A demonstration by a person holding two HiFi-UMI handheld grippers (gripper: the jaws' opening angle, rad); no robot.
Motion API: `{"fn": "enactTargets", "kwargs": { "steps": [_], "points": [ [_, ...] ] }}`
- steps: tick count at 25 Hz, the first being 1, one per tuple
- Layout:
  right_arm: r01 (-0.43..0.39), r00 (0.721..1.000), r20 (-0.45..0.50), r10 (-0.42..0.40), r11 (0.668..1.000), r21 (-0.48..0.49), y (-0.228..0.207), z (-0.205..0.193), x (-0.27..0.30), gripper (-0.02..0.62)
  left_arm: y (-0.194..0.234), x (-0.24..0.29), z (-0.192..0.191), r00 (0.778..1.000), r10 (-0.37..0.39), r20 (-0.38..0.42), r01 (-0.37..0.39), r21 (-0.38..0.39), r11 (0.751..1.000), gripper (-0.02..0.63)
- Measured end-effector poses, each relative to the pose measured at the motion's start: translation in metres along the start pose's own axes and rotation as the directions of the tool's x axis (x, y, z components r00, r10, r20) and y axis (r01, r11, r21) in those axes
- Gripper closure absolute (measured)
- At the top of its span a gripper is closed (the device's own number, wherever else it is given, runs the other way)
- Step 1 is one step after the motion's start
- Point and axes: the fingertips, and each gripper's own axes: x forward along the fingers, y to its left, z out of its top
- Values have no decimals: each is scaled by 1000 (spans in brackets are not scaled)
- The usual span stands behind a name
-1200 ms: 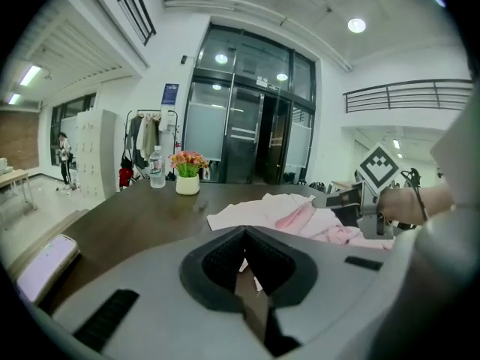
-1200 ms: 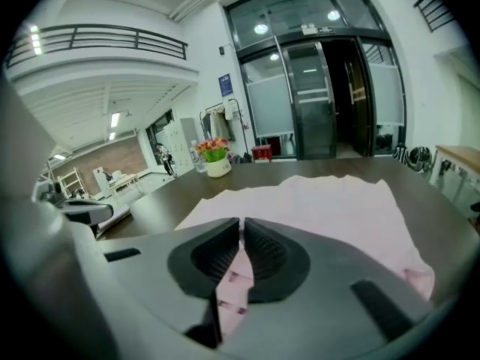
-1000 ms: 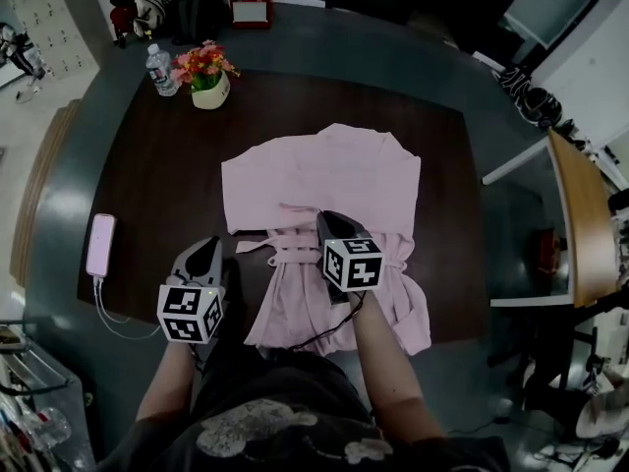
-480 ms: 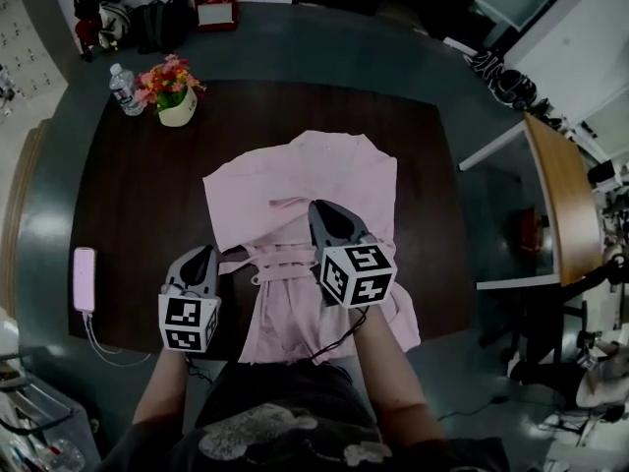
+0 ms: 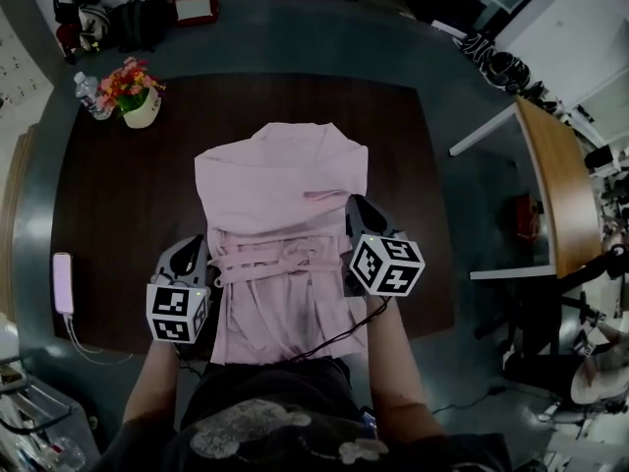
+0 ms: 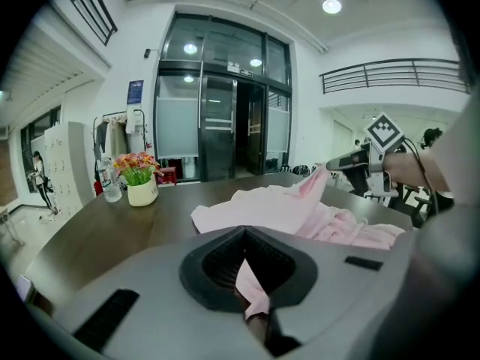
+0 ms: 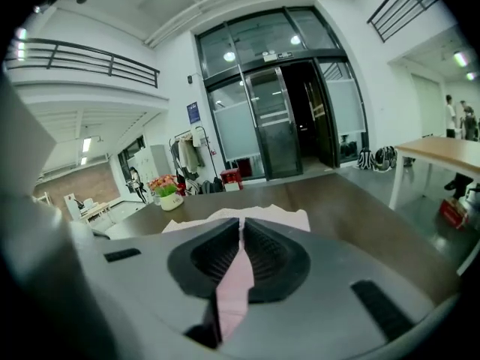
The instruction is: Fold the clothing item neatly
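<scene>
Flowerpot [image 5: 141,114], bottle [image 5: 88,94] at far-left corner

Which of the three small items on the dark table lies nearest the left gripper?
The pink phone at the table's left edge; the flower pot and water bottle stand at the far corner.

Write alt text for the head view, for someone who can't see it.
Seen from above, a pink garment lies on a dark wooden table, with the left gripper and right gripper each clamped on one side of it. A flower pot, water bottle and pink phone sit along the table's left side.
</scene>
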Motion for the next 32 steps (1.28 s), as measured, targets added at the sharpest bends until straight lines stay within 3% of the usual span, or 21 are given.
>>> {"fn": "enactTargets", "kwargs": {
  "steps": [6, 9, 13, 15, 17, 19, 20, 24, 27, 28, 29, 30, 32],
  "points": [
    [-8, 990, -144, 10, 1000, 12, -52, -60, 8, 581, -39, 12, 1, 999, 28, -27, -28, -2, 1000, 597],
    [10, 982, -190, -16, 999, -31, -64, -81, 8, 581, -51, 19, -6, 998, 34, -53, -35, -8, 999, 597],
    [20, 989, -148, -31, 997, -76, -68, -72, -3, 571, -61, 24, -10, 997, 38, -70, -39, -14, 999, 597],
    [-26, 992, -124, 5, 986, -167, -55, -58, -8, 571, -67, 23, -7, 998, 32, -62, -33, -15, 999, 597],
    [-102, 988, -145, 61, 951, -293, -31, -54, -2, 571, -70, 19, -6, 998, 29, -55, -30, -21, 999, 597],
    [-162, 977, -197, 85, 893, -419, -10, -60, 13, 553, -72, 16, -5, 998, 32, -49, -34, -33, 999, 597],
    [-180, 972, -222, 79, 858, -482, -3, -64, 22, 513, -72, 14, -5, 998, 36, -46, -37, -41, 998, 597],
    [-280, 931, -362, 34, 702, -654, 7, -98, 55, 466, -71, 9, -8, 997, 58, -40, -61, -62, 996, 597],
    [-287, 909, -411, -65, 619, -731, -3, -118, 73, 466, -65, 8, -12, 995, 88, -48, -91, -62, 994, 597],
    [-246, 918, -382, -102, 610, -753, -9, -116, 77, 477, -63, 8, -13, 994, 100, -51, -103, -66, 992, 597],
    [-191, 933, -337, -127, 618, -763, -16, -108, 80, 549, -62, 7, -14, 993, 110, -52, -114, -73, 991, 597],
    [-138, 946, -292, -140, 642, -755, -23, -99, 82, 588, -62, 6, -14, 992, 118, -53, -122, -79, 989, 597],
    [-48, 962, -225, -156, 714, -699, -38, -80, 81, 588, -61, 5, -16, 989, 134, -60, -139, -84, 987, 597]
  ]
}}
